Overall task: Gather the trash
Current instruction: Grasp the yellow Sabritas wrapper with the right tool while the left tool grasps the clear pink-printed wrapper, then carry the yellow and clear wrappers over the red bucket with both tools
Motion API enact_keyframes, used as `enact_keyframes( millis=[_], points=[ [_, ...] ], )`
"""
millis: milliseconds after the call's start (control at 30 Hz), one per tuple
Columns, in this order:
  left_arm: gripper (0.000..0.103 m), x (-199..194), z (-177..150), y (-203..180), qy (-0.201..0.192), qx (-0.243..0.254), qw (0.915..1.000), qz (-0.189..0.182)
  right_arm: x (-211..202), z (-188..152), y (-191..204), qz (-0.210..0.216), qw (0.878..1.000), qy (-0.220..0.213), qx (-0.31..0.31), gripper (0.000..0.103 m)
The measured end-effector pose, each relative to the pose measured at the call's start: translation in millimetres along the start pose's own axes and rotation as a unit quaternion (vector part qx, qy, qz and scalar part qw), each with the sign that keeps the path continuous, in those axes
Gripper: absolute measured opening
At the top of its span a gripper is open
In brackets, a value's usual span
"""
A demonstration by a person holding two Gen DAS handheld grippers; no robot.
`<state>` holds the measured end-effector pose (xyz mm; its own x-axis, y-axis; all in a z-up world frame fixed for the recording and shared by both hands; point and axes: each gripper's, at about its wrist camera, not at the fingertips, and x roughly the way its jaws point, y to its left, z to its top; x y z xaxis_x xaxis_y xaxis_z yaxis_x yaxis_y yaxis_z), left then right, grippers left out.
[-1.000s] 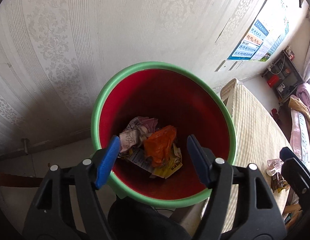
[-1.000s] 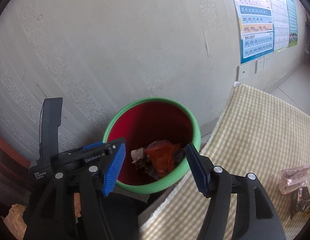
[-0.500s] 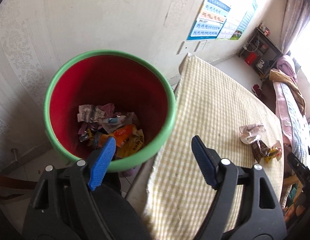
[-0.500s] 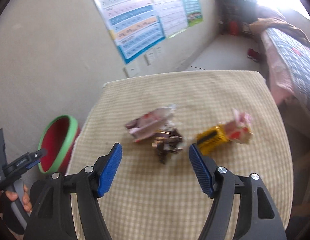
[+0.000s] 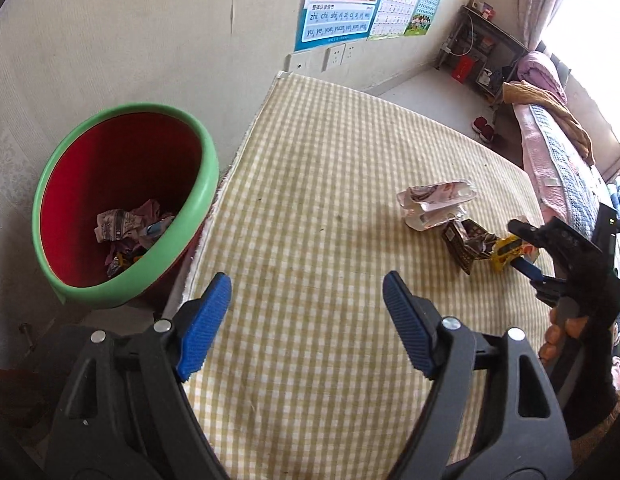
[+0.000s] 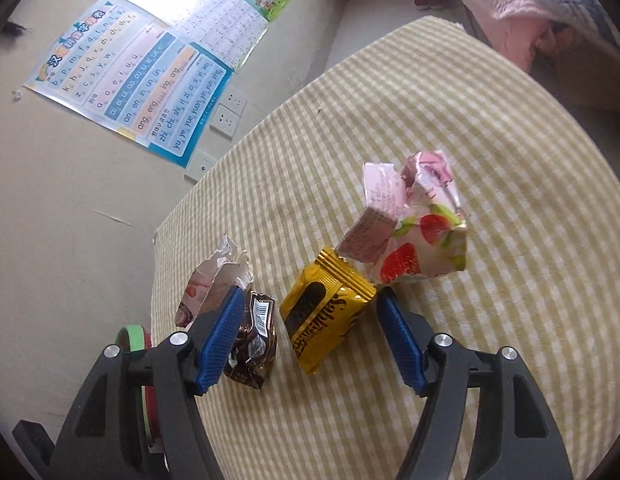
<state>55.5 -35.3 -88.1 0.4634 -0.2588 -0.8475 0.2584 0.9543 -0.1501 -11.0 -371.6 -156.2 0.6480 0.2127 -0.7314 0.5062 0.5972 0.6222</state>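
Wrappers are what we are after now: our right claw (image 6: 305,320) hangs low over the table (image 6: 490,128) with its jaws spread wide and nothing held, and the gold wrapper (image 6: 324,318) lies between the two blue pads, nearer the right one. Just inside the left pad sits a dark wrapper (image 6: 253,344), touching or nearly touching that pad, and a pale torn wrapper (image 6: 213,284) pokes up behind the same pad. Ahead of the right pad, a strawberry wrapper (image 6: 418,232) stands crumpled, its edge against the gold one. We judge the step to be the reach for the next piece of trash, most likely the gold wrapper. The next move calls for lowering a little more and closing, and we should mind that the dark wrapper may get caught in the same pinch; that would do no harm, since both belong in the bin. From the left wrist view, our right claw (image 5: 526,252) comes in from the far right, tilted down toward the pile, with our fingers (image 5: 558,336) around its handle. Our left claw (image 5: 305,312) is also spread and empty, held above bare checked cloth, pointing across the table with the wrappers well ahead and to its right. The bin (image 5: 205,184) stands to its left, just beside the table edge, with crumpled trash (image 5: 125,228) already at the bottom.
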Motion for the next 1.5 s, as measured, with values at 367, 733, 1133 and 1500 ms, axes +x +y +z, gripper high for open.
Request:
enact_keyframes(
  millis=[367, 733, 1133, 1500],
  points=[
    [0.075, 49, 42, -73, -0.010, 0.117, 0.9919, -0.047, -62, -46, 9, 0.032, 0.992, 0.000, -0.124, 0.029],
    [0.075, 142, 61, -139, 0.095, 0.192, 0.9750, -0.058, -74, -84, -7, 0.016, 0.988, -0.001, -0.153, 0.030],
    [0.031, 106, 39, -114, 0.085, 0.153, 0.9824, -0.066, -67, -87, -8, 0.018, 0.988, 0.006, -0.156, 0.030],
    [0.031, 48, 13, -54, 0.036, 0.076, 0.9961, -0.026, -65, -91, 9, 0.012, 0.984, 0.003, -0.177, 0.030]
  ],
)
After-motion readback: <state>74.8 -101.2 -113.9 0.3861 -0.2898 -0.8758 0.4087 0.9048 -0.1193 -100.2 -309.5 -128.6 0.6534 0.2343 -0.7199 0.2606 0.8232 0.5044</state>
